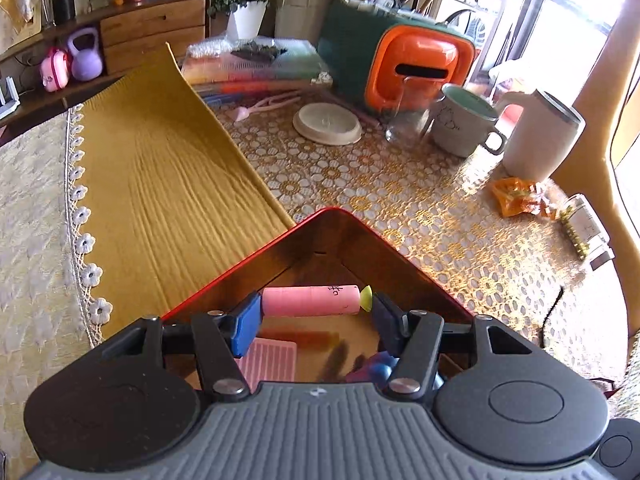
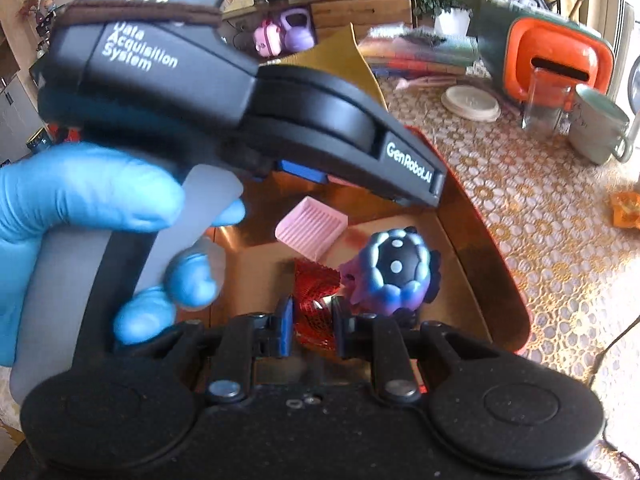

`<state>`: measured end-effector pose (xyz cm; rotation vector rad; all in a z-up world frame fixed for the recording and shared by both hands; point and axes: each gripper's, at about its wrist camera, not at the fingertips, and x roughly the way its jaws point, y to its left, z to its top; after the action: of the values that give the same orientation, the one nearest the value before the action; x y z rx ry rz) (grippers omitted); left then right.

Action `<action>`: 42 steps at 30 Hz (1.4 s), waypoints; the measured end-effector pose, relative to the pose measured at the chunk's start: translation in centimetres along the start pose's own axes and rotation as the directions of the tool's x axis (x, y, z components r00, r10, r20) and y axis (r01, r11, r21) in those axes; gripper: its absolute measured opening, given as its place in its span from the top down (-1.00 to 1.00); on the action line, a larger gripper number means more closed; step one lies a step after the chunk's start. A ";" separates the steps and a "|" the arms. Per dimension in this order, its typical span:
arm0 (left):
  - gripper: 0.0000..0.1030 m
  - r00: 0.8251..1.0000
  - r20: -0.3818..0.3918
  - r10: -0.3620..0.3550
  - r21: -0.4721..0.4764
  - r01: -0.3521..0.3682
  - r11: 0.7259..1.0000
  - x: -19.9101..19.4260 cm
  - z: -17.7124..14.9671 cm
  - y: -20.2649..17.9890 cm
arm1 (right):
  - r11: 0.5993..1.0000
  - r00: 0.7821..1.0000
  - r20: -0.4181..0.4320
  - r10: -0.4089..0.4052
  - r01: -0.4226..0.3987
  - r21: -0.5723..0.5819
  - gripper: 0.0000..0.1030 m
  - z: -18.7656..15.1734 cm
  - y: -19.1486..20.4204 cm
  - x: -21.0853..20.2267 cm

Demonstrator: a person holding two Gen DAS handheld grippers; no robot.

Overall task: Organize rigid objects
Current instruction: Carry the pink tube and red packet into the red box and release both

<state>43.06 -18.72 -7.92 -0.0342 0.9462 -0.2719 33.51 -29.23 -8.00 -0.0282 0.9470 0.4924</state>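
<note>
Left gripper (image 1: 316, 308) clamping pink cylindrical tube (image 1: 311, 300) over red-rimmed tin tray (image 1: 256, 256); right gripper (image 2: 311, 326) pinching red crinkled foil wrapper (image 2: 316, 300), blue-purple toy (image 2: 394, 270) at two o'clock.

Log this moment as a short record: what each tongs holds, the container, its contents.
left tongs: shut on pink cylinder, held crosswise above the tray
right tongs: shut on red mesh packet
container: red-rimmed tray on the lace tablecloth
tray contents: pink ridged block, blue-purple spotted toy

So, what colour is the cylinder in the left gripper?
Pink cylinder, yellow at one end; the left wrist view shows it best.
</note>
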 end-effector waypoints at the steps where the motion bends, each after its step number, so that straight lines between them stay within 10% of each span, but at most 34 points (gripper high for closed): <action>1: -0.15 1.000 -0.014 -0.004 -0.007 0.004 1.000 0.4 0.1 0.2 | 1.000 1.000 -0.004 0.004 -0.004 0.003 0.62 0.1 -0.1 0.2; 22: -0.29 0.998 -0.061 0.025 0.077 -0.020 0.997 2.2 -0.1 -0.6 | 1.000 1.000 -0.006 -0.005 0.005 0.010 0.61 -0.2 -0.4 1.0; 42: -0.44 0.998 0.049 -0.042 0.052 0.039 0.998 -6.1 -1.1 0.5 | 1.000 0.999 0.034 -0.011 0.010 0.017 0.48 -0.4 1.1 -1.8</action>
<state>38.88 -16.66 -3.80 -0.0131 0.8890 -0.3315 31.83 -29.07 -6.63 -0.0094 0.9172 0.4740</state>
